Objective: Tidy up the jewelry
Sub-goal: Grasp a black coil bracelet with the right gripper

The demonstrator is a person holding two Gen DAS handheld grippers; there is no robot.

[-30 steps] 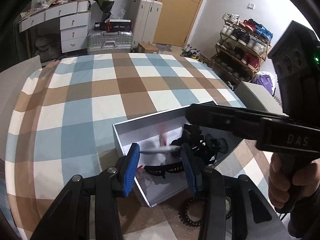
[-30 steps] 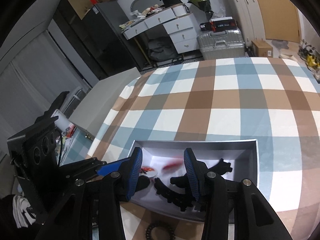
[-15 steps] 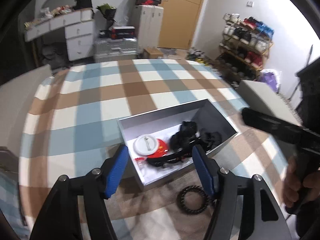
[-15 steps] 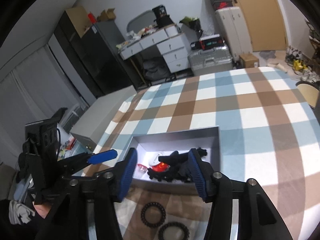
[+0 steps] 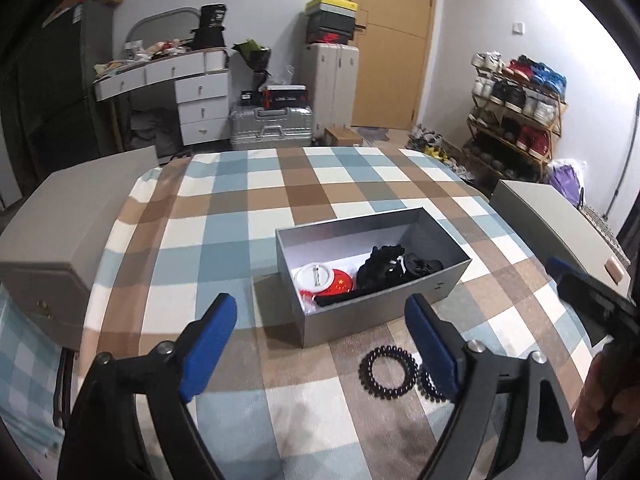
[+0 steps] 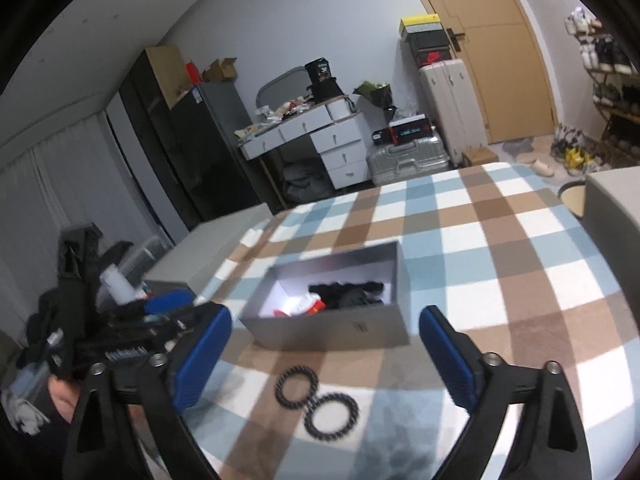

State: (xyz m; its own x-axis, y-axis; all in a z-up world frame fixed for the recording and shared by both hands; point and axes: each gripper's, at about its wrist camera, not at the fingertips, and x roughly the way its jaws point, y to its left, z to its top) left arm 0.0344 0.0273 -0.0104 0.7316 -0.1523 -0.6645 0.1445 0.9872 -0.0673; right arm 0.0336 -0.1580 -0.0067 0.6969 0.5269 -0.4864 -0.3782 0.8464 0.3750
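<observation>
Both tongs, left (image 5: 320, 344) and right (image 6: 324, 354), had drawn back from the grey box (image 5: 384, 320) on the checked bed and were opening, nothing between them, so the drop-off looked done. Two black coil hair ties (image 6: 316, 398) lay touching just before the box, likely next

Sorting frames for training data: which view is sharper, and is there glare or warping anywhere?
Left wrist view: sharp; the grey box reads clearly, and fisheye bends the room's edges. Right wrist view: motion-smeared, a blown-out bright patch inside the box, coil hair ties soft, and a dark vignette at the corners.
</observation>
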